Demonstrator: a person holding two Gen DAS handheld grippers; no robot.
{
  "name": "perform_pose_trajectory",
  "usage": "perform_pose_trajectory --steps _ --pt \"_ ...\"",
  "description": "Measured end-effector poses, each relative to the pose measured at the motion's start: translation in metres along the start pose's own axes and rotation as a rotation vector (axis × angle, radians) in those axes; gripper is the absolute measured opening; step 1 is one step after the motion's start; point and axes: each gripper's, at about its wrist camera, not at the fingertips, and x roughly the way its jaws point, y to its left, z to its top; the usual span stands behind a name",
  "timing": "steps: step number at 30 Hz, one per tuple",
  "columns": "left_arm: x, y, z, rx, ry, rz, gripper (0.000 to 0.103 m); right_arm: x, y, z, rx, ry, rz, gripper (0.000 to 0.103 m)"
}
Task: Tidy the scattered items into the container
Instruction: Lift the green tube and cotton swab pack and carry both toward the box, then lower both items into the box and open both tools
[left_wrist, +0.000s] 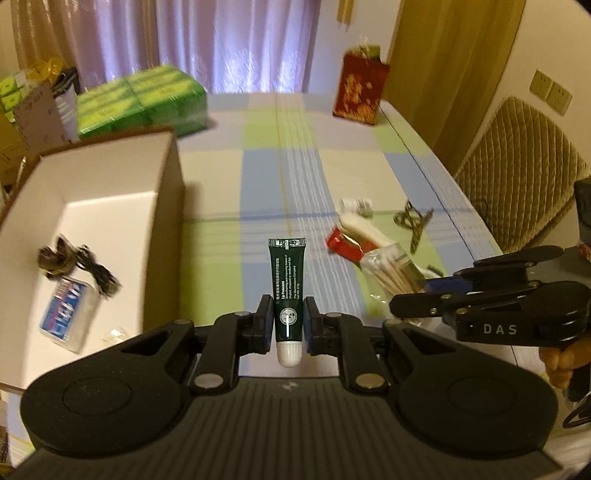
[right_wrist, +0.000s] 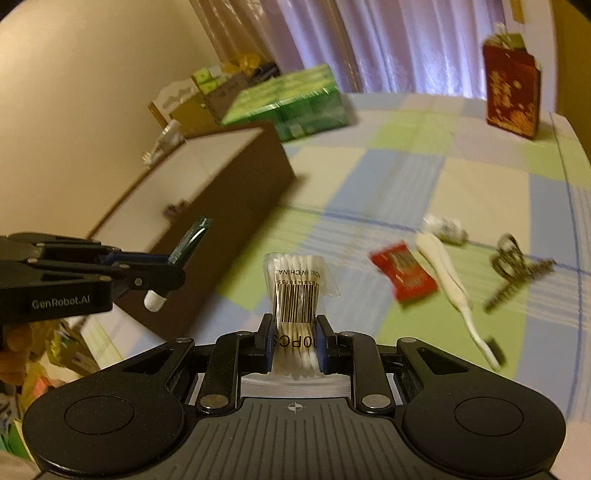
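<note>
Your left gripper (left_wrist: 287, 326) is level and pointing far down the table, its jaws pinching a dark green squeeze tube with a white cap (left_wrist: 286, 291), cap toward you and crimped end away, lifted off the checked green, blue and cream tablecloth (left_wrist: 229, 173). Your right gripper (right_wrist: 294, 338) sits just to its right, also raised, with its jaws clamped on a clear plastic packet of cotton swabs with a barcode (right_wrist: 295, 291); in the left wrist view that gripper reaches in from the right edge, with your fingers (left_wrist: 557, 363) wrapped round its handle. To the left, near you, stands the open brown cardboard box with a white inside (left_wrist: 168, 177), holding a coiled black cable (left_wrist: 74, 262) and a small clear case with a blue label (left_wrist: 68, 314). Farther right on the cloth lie a red foil sachet (right_wrist: 402, 275), a white toothbrush with a dark head (right_wrist: 448, 273), a small white crumpled item (right_wrist: 445, 226) and a bronze-coloured metal clip (right_wrist: 511, 264). At the far end sit green wrapped cartons (left_wrist: 147, 103) and a red gift bag (left_wrist: 360, 90).
</note>
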Motion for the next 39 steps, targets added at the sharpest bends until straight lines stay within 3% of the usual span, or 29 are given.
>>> perform_pose_trajectory --steps 10,20,28,39 --pt "-0.039 0.064 0.005 -0.028 -0.059 0.06 0.012 0.024 0.074 0.042 -0.026 -0.058 0.13 0.025" --pt "-0.058 0.135 0.0 -0.062 -0.077 0.107 0.012 0.07 0.132 0.064 -0.03 -0.05 0.184 0.025" --pt "-0.04 0.184 0.015 -0.022 -0.064 0.105 0.012 0.119 0.17 0.088 -0.067 -0.045 0.095 0.025" --pt "0.032 0.239 0.064 -0.002 -0.011 0.021 0.012 0.203 0.17 0.131 -0.067 0.005 -0.106 0.025"
